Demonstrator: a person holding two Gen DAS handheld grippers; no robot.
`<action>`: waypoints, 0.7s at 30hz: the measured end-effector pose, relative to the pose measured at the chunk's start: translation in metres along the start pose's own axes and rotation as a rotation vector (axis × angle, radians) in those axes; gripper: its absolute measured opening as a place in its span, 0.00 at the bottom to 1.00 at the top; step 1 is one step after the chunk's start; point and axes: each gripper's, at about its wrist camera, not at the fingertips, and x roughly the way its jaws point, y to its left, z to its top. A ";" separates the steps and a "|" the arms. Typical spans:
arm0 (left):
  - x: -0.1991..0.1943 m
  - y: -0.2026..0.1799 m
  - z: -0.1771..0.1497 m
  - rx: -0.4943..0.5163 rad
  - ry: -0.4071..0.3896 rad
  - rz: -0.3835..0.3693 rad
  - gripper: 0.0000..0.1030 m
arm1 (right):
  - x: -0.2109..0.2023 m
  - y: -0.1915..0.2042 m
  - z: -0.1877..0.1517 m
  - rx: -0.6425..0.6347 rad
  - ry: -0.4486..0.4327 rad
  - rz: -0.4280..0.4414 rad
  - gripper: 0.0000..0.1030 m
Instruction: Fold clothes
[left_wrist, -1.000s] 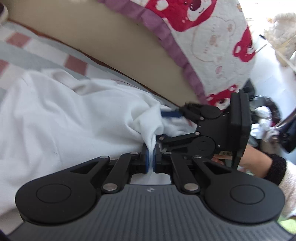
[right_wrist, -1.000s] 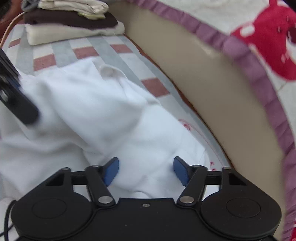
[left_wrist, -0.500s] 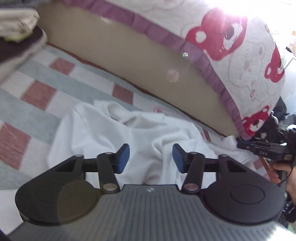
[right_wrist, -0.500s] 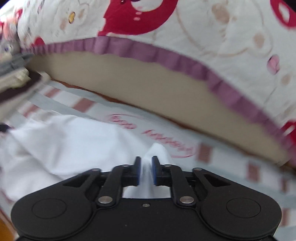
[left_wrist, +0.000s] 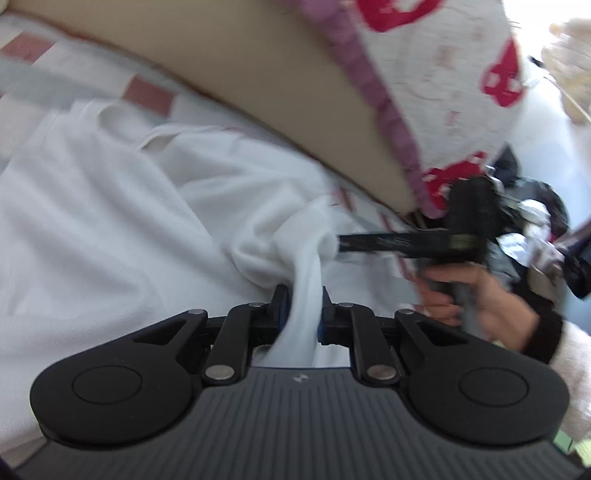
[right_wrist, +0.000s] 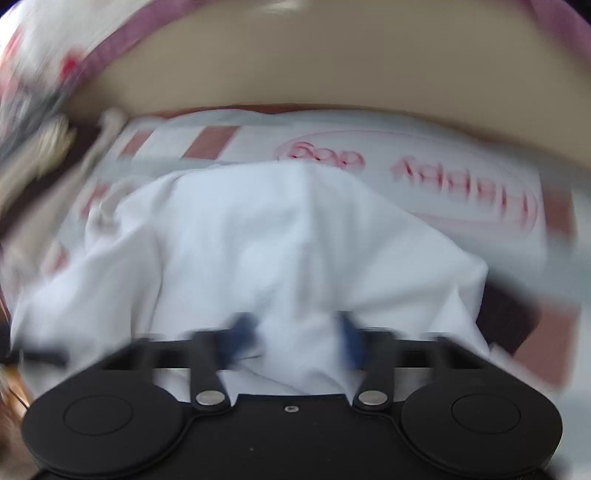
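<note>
Left tongs (left_wrist: 301, 314) now clamped on white garment (left_wrist: 110, 229), open before; right tongs (right_wrist: 295, 339) blurred, grip unclear.

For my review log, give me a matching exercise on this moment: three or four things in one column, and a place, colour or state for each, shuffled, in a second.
Things:
1. left tongs
2. white garment
3. quilt
4. hand

States:
A. white with red bears and a purple border
B. grips the handle of the other tool
C. lies crumpled on the checked sheet
D. closed on a fold of white cloth

Pairs: 1-D, 2-C, 3-A, 4-B
</note>
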 end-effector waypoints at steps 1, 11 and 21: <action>-0.005 -0.005 0.000 0.013 -0.004 -0.012 0.13 | -0.003 -0.004 -0.004 0.044 -0.026 0.019 0.14; -0.050 -0.026 0.013 0.100 -0.063 0.167 0.31 | -0.142 0.041 -0.078 -0.179 -0.248 -0.408 0.07; -0.048 0.042 0.024 0.021 -0.075 0.553 0.50 | -0.098 -0.019 -0.119 -0.149 0.287 -0.477 0.11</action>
